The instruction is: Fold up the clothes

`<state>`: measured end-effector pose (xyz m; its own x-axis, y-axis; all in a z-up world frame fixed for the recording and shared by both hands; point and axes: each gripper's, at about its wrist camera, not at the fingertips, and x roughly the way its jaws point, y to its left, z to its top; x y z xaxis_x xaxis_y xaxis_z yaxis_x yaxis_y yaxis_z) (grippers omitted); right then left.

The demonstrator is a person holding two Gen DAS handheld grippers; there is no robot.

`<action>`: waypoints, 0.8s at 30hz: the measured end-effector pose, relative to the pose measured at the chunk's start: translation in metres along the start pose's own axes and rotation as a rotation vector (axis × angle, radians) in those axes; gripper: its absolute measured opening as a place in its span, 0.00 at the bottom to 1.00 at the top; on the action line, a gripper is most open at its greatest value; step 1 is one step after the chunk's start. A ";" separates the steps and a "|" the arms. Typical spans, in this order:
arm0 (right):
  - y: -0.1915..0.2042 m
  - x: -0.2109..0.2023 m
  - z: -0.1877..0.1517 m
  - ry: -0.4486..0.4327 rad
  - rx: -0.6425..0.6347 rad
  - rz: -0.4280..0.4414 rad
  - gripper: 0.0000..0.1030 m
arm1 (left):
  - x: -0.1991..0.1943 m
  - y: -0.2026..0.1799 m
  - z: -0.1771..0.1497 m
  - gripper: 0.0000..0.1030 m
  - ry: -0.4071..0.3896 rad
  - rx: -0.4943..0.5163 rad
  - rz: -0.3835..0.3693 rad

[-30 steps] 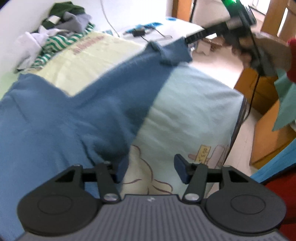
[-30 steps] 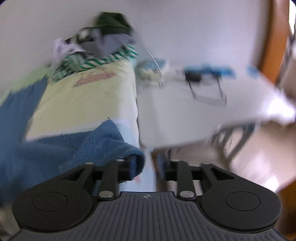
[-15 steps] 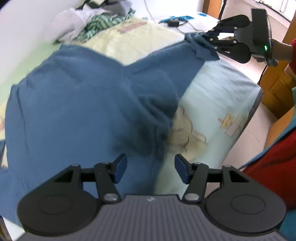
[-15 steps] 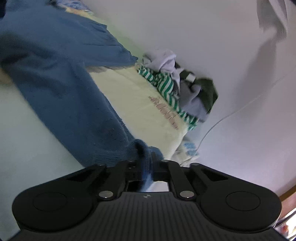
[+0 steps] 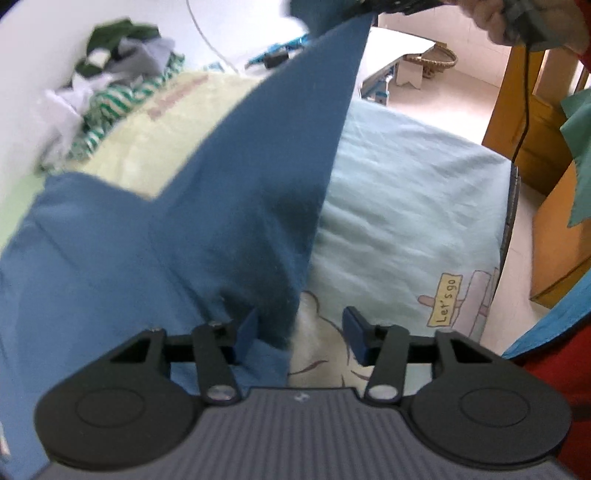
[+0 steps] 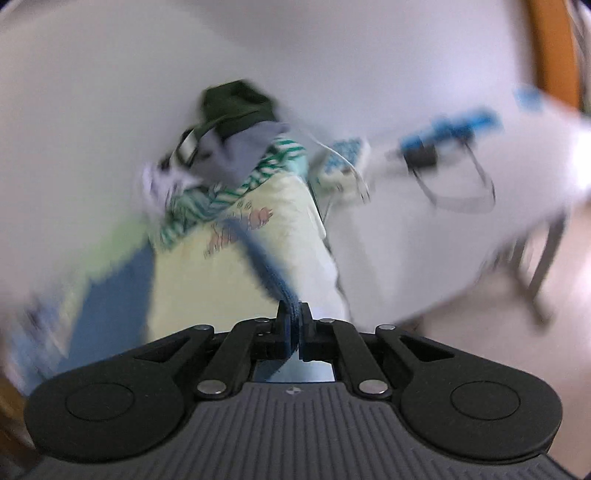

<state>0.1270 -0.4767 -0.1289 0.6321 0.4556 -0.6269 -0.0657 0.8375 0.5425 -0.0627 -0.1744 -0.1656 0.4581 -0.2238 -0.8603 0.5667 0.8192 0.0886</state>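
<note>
A blue garment (image 5: 236,206) lies spread on the bed, one part pulled up taut toward the top of the left wrist view. My right gripper (image 6: 293,325) is shut on the edge of this blue garment (image 6: 273,280) and holds it lifted; its body shows at the top of the left wrist view (image 5: 517,18). My left gripper (image 5: 299,332) is open just above the bed, with the garment's lower corner between its fingers (image 5: 246,328) but not clamped.
A pile of clothes (image 5: 122,81) sits at the bed's far end by the wall, also in the right wrist view (image 6: 229,147). A white table (image 6: 461,206) with a cable stands beyond the bed. Wooden furniture (image 5: 535,122) stands at right.
My right gripper closed on the garment's edge and lifted it high, stretching the cloth taut. My left gripper moved back down to the garment's lower corner, still open.
</note>
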 end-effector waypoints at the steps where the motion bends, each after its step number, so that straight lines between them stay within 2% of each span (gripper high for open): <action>1: -0.004 0.005 -0.004 0.015 0.039 -0.008 0.02 | 0.001 0.002 0.001 0.49 -0.003 -0.020 -0.028; 6: -0.027 0.033 -0.026 0.093 0.184 -0.037 0.03 | -0.001 -0.001 -0.001 0.50 0.014 0.008 -0.068; 9: -0.037 0.032 -0.040 0.102 0.224 -0.017 0.03 | -0.006 -0.004 -0.001 0.50 0.025 0.036 -0.086; 12: -0.051 0.031 -0.050 0.113 0.314 0.016 0.13 | -0.022 0.000 0.005 0.52 -0.027 0.033 -0.087; 14: -0.066 0.039 -0.052 0.113 0.418 0.060 0.33 | -0.028 0.004 0.010 0.60 -0.058 0.036 -0.062; 15: -0.074 0.043 -0.055 0.107 0.490 0.074 0.49 | -0.029 0.006 0.012 0.61 -0.068 0.038 -0.048; 18: -0.099 0.054 -0.063 0.085 0.693 0.112 0.48 | -0.020 0.014 0.014 0.60 -0.054 0.031 -0.016; 21: -0.110 0.065 -0.067 0.077 0.794 0.129 0.44 | -0.006 0.022 0.015 0.56 -0.031 -0.001 -0.014; 23: -0.110 0.069 -0.067 0.079 0.811 0.127 0.35 | 0.006 0.026 0.014 0.53 -0.010 -0.038 -0.039; 24: -0.107 0.067 -0.064 0.069 0.795 0.116 0.20 | 0.010 0.027 0.013 0.50 -0.007 -0.056 -0.056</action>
<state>0.1272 -0.5168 -0.2651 0.6041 0.5658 -0.5612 0.4574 0.3305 0.8256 -0.0341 -0.1615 -0.1652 0.4314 -0.2734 -0.8597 0.5522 0.8336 0.0121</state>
